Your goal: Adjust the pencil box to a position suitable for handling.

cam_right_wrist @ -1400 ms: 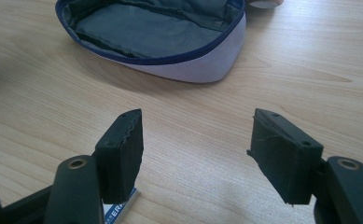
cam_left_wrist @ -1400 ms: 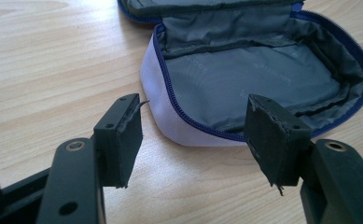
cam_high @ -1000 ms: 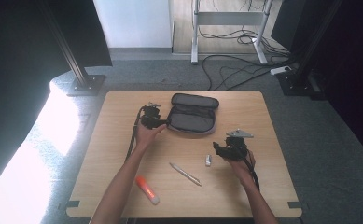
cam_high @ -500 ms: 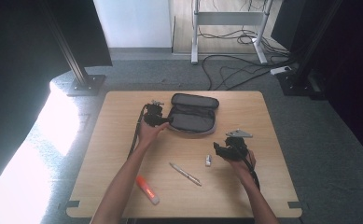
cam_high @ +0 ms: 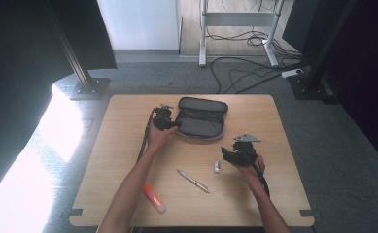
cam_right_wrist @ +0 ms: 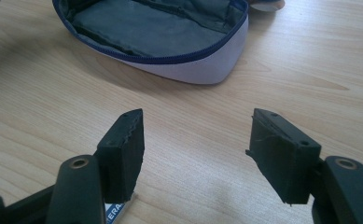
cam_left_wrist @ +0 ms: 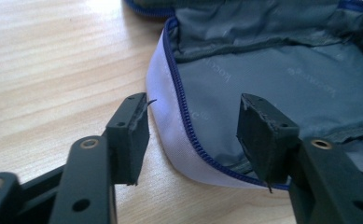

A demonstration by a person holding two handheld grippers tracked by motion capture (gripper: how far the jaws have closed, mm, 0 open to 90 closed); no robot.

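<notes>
Nearest the person, a marker point(cam_high: 154, 197) with an orange body and white cap lies on the table point(cam_high: 128, 160) by the left forearm. A pen point(cam_high: 193, 180) lies at an angle near the table's middle, and a small white eraser point(cam_high: 217, 167) sits just beyond it, close to the right gripper point(cam_high: 225, 154).

Right gripper: held low over bare wood, jaws apart, nothing between them. In its own view the eraser's label point(cam_right_wrist: 115, 208) shows at the foot of 1 jaw.

Left gripper point(cam_high: 176, 124): at the left end of the case point(cam_high: 201, 119), jaws have just been closing. The case's zipped rim point(cam_left_wrist: 188, 130) runs between the 2 jaws, 1 outside the wall, 1 over the lining; the pads stand clear of the fabric, so no grip is made.

The case lies unzipped toward the far side of the table, grey lining up, resting flat
</notes>
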